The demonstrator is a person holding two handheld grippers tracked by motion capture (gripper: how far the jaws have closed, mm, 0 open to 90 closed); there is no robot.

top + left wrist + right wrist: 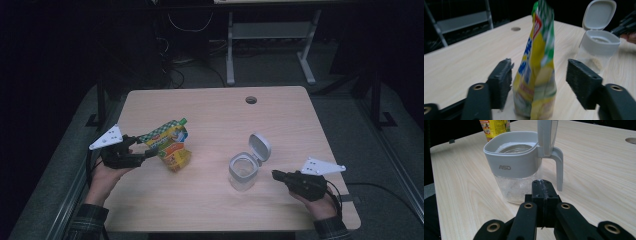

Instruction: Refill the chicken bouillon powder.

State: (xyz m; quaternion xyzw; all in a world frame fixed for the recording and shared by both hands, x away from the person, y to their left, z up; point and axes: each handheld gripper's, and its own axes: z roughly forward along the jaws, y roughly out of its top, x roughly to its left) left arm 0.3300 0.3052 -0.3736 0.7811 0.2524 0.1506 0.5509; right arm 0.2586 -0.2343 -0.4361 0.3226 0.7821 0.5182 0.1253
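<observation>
Left gripper: black body, grey three-cornered plate on top w/ small dark dots, black cable trailing off its rear. Its own view: two black jaws, flat rectangular pads w/ rough ribbed faces, brass-coloured rivets at the link joints. Right gripper: same build, black, grey plate w/ dots, black cable. Its own view: black linkage arms, four brass rivets, small screw holes in the pad block, pale scuff along the seam btw pads. Person: dark plaid sleeves, greenish check, cuffs at both wrists.
</observation>
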